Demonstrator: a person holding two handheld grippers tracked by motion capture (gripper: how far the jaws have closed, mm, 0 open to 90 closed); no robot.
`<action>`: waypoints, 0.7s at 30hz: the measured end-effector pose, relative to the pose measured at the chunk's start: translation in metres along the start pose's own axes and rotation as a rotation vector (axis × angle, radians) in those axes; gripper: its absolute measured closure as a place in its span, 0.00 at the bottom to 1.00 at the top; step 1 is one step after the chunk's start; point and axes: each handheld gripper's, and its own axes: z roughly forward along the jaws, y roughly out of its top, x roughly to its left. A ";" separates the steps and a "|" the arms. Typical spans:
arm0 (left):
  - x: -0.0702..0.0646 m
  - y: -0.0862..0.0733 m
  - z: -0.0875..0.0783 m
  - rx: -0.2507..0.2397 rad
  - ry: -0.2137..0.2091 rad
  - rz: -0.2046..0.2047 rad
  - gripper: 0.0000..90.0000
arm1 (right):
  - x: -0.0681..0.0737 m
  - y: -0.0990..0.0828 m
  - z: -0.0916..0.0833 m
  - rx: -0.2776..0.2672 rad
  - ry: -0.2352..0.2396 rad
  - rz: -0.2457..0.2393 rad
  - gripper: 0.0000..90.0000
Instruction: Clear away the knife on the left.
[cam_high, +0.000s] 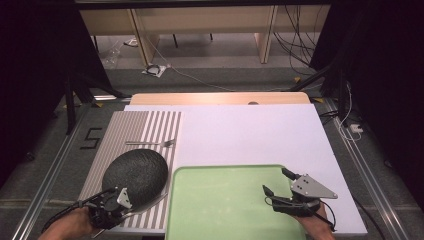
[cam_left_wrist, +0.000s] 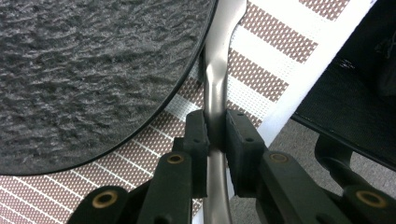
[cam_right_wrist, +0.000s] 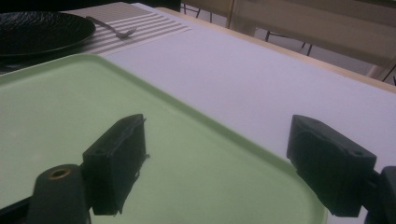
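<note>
- Our left gripper (cam_left_wrist: 215, 135) has its fingers (cam_left_wrist: 195, 140) clamped on the handle of a metal utensil (cam_left_wrist: 215, 79), which lies on the striped placemat (cam_left_wrist: 261, 70) just beside the black plate (cam_left_wrist: 84, 70).
- We judge the grip sits low on the handle so the utensil can lift clear of the plate rim.
- Our right gripper (cam_high: 280, 181) hovers over the green tray (cam_high: 225, 205), fingers (cam_right_wrist: 116, 163) wide apart and holding nothing, likely waiting.
- A fork (cam_high: 150, 143) lies beyond the plate, well ahead of the left fingers, on the desk (cam_high: 250, 135).
</note>
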 end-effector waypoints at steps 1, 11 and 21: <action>0.000 0.000 0.000 0.000 0.000 0.000 0.88 | 0.000 0.000 0.000 0.001 0.001 0.000 0.23; -0.006 0.002 -0.006 -0.005 -0.006 0.013 0.88 | 0.000 0.000 0.002 0.009 0.004 -0.002 0.23; -0.010 0.002 -0.016 -0.016 -0.018 0.001 0.88 | 0.001 0.000 0.002 0.008 0.008 -0.009 0.23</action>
